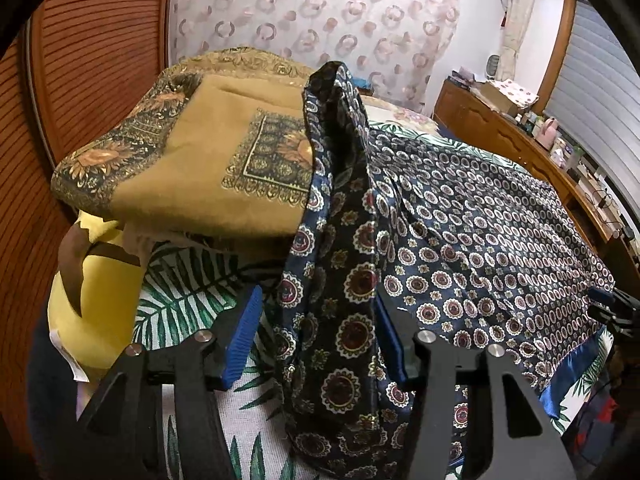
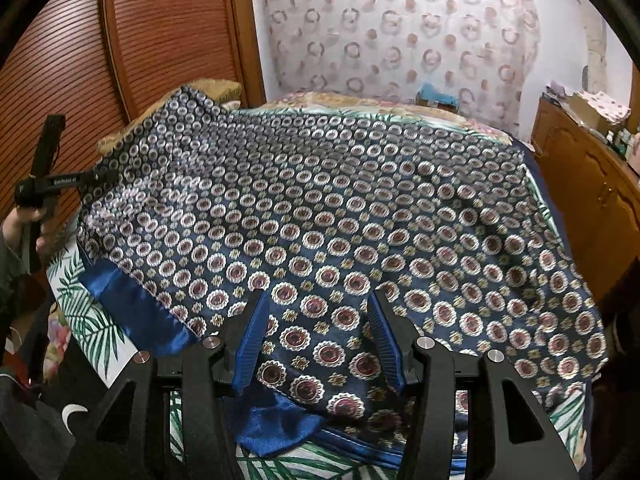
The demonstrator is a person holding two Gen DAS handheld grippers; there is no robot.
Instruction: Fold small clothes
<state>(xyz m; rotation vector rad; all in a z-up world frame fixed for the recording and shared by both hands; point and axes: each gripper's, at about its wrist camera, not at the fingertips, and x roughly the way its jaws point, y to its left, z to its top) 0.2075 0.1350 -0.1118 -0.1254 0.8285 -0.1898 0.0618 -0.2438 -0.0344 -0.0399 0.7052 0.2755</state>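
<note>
A navy satin cloth with ring and flower medallions (image 2: pixel 328 216) lies spread over the bed, its plain blue hem (image 2: pixel 136 304) at the near left. In the left wrist view one fold of this cloth (image 1: pixel 340 280) rises in a tall ridge between the fingers of my left gripper (image 1: pixel 318 292). The right blue pad touches the fold and the left pad stands clear of it, so the jaws are open. My right gripper (image 2: pixel 317 294) hovers over the cloth's near edge, open, with the fabric lying flat between its fingers.
A folded tan blanket (image 1: pixel 192 168) sits on a yellow cushion (image 1: pixel 92 300) at the left of the leaf-print sheet (image 1: pixel 188 292). A louvred wooden wardrobe (image 2: pixel 160 40) stands behind. A cluttered wooden dresser (image 2: pixel 592 184) lines the right side. A hand (image 2: pixel 16 228) grips the left tool's handle.
</note>
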